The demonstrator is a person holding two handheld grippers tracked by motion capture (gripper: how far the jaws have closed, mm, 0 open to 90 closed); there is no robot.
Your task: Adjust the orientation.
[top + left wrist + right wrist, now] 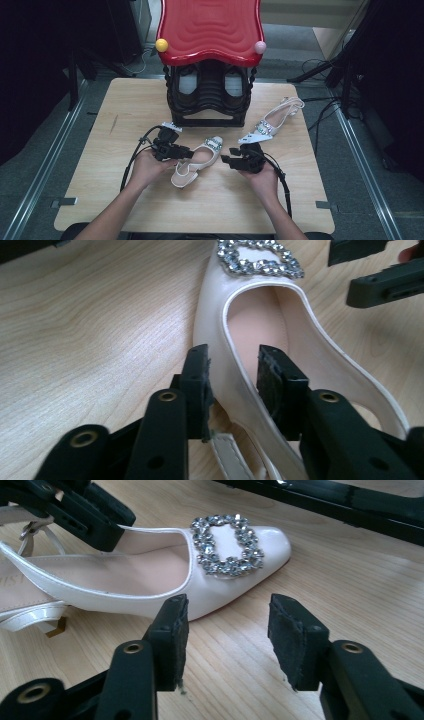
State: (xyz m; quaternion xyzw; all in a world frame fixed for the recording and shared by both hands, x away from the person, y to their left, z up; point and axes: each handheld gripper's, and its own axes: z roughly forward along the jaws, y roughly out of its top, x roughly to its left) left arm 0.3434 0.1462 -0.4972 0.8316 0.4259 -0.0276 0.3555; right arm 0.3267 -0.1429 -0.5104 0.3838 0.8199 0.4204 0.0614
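On a pale wooden table (100, 150), left to right: left gripper (186, 151) astride the side wall of a white slingback shoe (197, 162), jaws released, one pad outside the wall and one inside the opening, neither pressing. Shoe flat near the table's middle, jewelled buckle (260, 259) at the toe, heel toward the near edge. Right gripper (226, 159) just beside the toe, jaws apart on bare wood, holding nothing. Farther right, a second shoe (270, 122) lying well apart. Behind, a black rack (207, 97) under a red top (210, 27).

Likely risk: a closing pinch on the thin glossy wall slipping or tipping the shoe, or the right jaws scraping the buckle. Open wood left and near; rack close behind, second shoe crowding the far right.
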